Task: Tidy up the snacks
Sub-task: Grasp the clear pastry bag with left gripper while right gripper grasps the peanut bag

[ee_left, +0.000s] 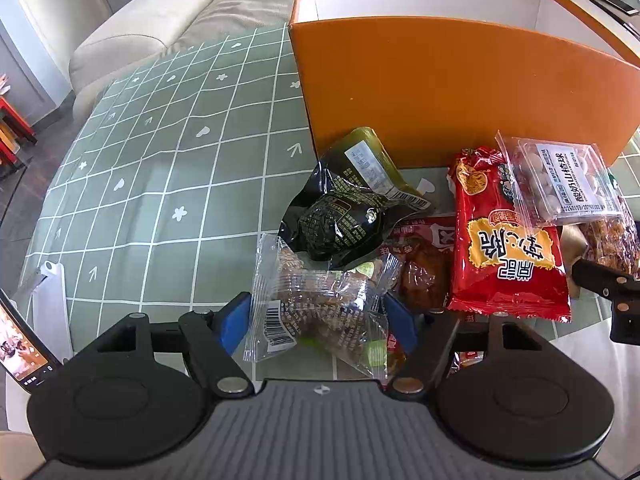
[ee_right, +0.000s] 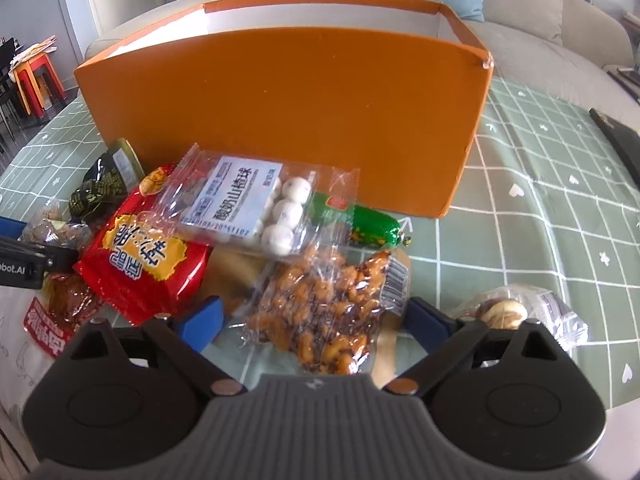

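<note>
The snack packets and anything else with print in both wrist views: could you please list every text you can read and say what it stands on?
"酸奶山楂球": white label of the clear packet of white balls.
"obot.AI", cut off at the frame edge: the left gripper, in the right wrist view.
Large yellow-panel characters on the red packet: upside down, not surely readable.
Date digits under the white label: too small.
Black packet print and the barcodes: too small.

An orange box (ee_right: 280, 120) stands open on the worktop. In front of it lies a pile of snacks: a red bag (ee_right: 148, 264), a clear pack of white balls (ee_right: 256, 208) on top of it, a black pouch (ee_left: 340, 216), a green sausage (ee_right: 372, 228) and a clear bag of brown nuts (ee_right: 328, 312).
</note>
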